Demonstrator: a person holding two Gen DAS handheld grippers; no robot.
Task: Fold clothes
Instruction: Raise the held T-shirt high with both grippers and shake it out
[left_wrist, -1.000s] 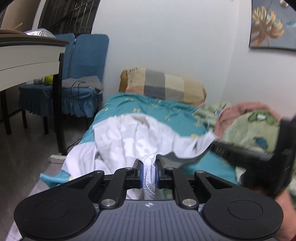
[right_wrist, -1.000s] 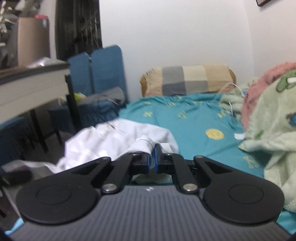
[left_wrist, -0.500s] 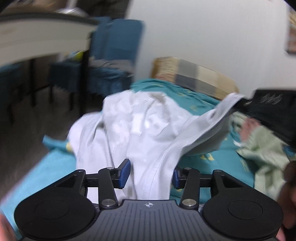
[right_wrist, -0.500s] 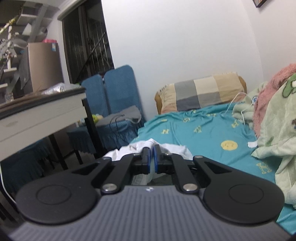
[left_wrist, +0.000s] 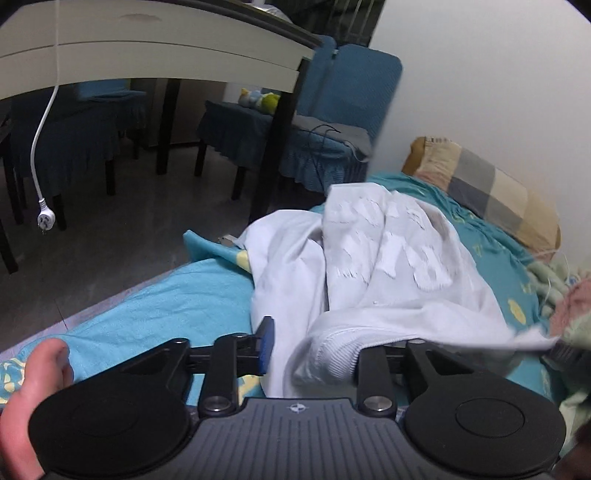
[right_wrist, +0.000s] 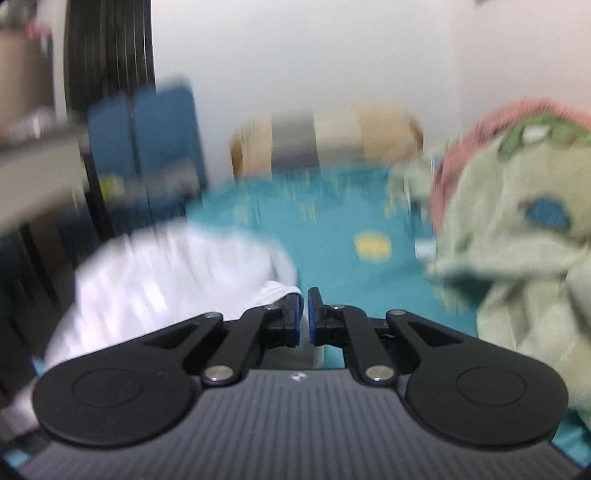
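Now the left gripper (left_wrist: 321, 350) is closing around the white shirt (left_wrist: 388, 266), and the clenched right gripper (right_wrist: 303, 314) pinches its edge, so a pull could slip the cloth out.

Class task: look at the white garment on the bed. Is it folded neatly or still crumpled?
Still crumpled. The white garment lies bunched in loose, uneven folds on the teal bedsheet, one ribbed edge hanging between the left gripper's closing jaws.

The left tool (left_wrist: 325, 349) is showing a ribbed grey housing with a small star emblem, two round black discs, black linkage arms with silver screws, and a blue-padded finger (left_wrist: 266, 345). The right tool (right_wrist: 303, 314) is showing the same build, blue pads on both fingers. A bare thumb (left_wrist: 35, 373) is showing, unsleeved.
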